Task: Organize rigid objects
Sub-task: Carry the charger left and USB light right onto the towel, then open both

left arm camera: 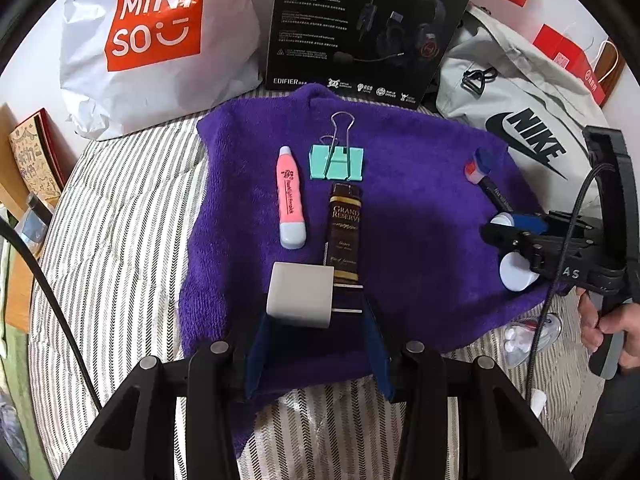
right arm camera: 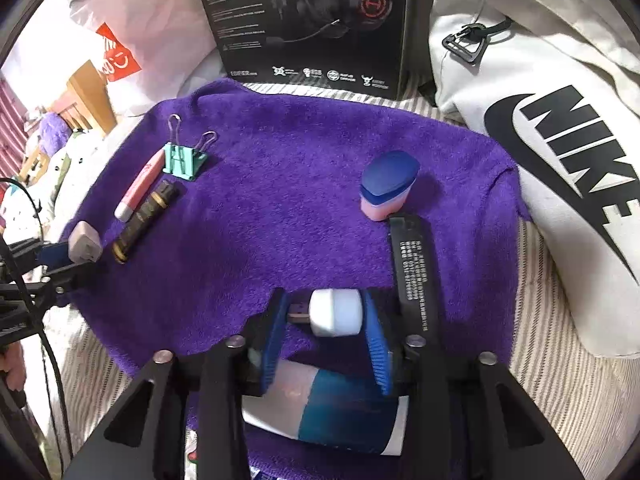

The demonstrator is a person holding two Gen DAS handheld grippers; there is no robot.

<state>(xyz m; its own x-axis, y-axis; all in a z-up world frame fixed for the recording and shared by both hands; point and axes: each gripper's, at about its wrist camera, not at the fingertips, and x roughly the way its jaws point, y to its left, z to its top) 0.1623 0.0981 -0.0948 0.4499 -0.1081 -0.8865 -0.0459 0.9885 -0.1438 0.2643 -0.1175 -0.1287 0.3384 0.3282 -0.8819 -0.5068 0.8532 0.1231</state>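
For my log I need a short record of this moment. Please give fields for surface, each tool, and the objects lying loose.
surface: purple towel on striped bedding
left tool: shut on white charger
right tool: shut on small white USB light
loose in a group: pink highlighter, green binder clip, dark tube
near right tool: blue-capped eraser, black strap

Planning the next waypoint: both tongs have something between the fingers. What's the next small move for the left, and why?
Probably open the left tongs and back off. The white charger already lies on the purple towel, in line below the brown tube and beside the pink highlighter, so it looks placed. The right tongs are shut on the small white USB light, well clear.
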